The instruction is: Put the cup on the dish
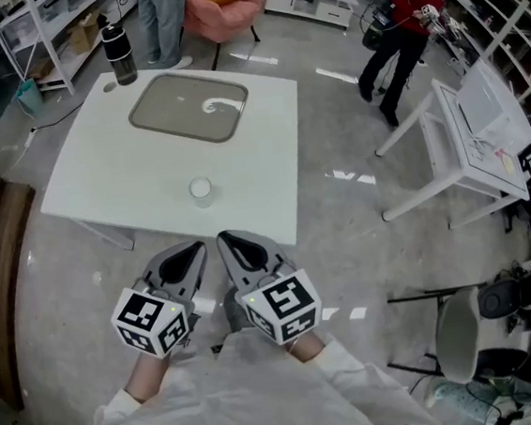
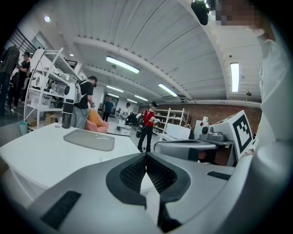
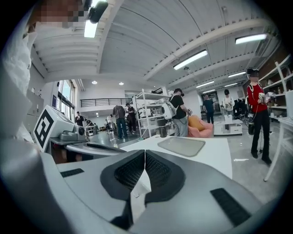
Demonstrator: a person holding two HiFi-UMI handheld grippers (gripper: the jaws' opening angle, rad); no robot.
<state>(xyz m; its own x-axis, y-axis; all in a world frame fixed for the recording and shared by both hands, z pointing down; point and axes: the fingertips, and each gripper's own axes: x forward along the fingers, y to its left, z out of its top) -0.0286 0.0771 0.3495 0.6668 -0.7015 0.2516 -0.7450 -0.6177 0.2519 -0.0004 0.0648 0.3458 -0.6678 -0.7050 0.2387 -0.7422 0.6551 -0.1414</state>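
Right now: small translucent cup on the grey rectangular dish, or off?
Off. The cup stands on the white square table, clear of the dish and its near edge.

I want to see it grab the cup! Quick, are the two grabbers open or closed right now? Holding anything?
Left gripper: closed, holding nothing.
Right gripper: closed, holding nothing.

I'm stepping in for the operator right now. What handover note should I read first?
Left gripper: shut, empty, held short of the table's near edge.
Right gripper: shut, empty, close beside it.
Cup: on the white table, near its front edge.
Dish: grey, further back, apart from the cup.
Done: nothing yet.
Left: open a gripper, grasp the cup, set it on the dish.
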